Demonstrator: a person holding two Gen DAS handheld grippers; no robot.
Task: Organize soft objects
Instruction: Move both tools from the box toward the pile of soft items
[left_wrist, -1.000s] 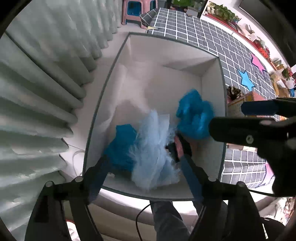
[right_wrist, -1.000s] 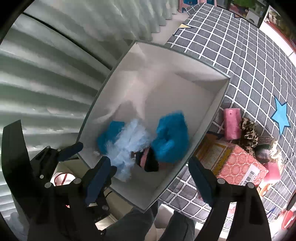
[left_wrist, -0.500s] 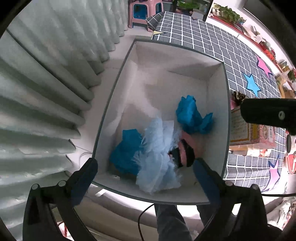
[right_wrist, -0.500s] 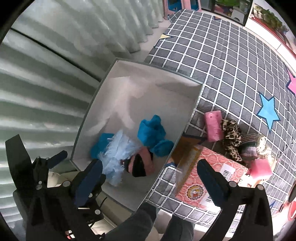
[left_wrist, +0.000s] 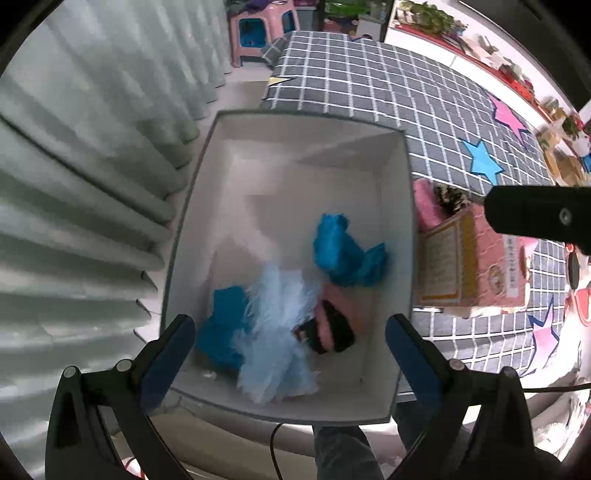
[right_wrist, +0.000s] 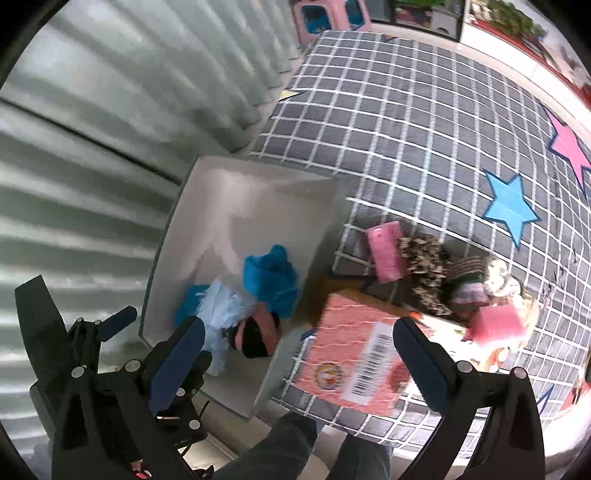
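Note:
A white open box (left_wrist: 395, 184) (right_wrist: 258, 177) stands on the floor beside the mat. In it lie a bright blue fluffy piece (left_wrist: 341, 251) (right_wrist: 271, 280), a pale blue furry piece (left_wrist: 275, 332) (right_wrist: 221, 314), a darker blue piece (left_wrist: 223, 325) and a pink-and-black item (left_wrist: 330, 325) (right_wrist: 258, 332). My left gripper (left_wrist: 290, 354) is open and empty above the box's near end. My right gripper (right_wrist: 295, 354) is open and empty, above the box's right wall and a pink carton (right_wrist: 354, 347). More soft items lie on the mat: a pink roll (right_wrist: 386, 251), a leopard-print piece (right_wrist: 424, 269), a striped piece (right_wrist: 469, 284).
A grey checked mat (right_wrist: 406, 129) with blue and pink stars covers the floor to the right. Pale curtains (left_wrist: 74, 166) hang along the left. A pink stool (left_wrist: 262, 29) stands far back. The person's legs (right_wrist: 295, 450) are below the grippers.
Both grippers have drawn up and back from the box. The left gripper has let go of the pink-and-black item, which now lies in the box. The right gripper has swung right over the carton.

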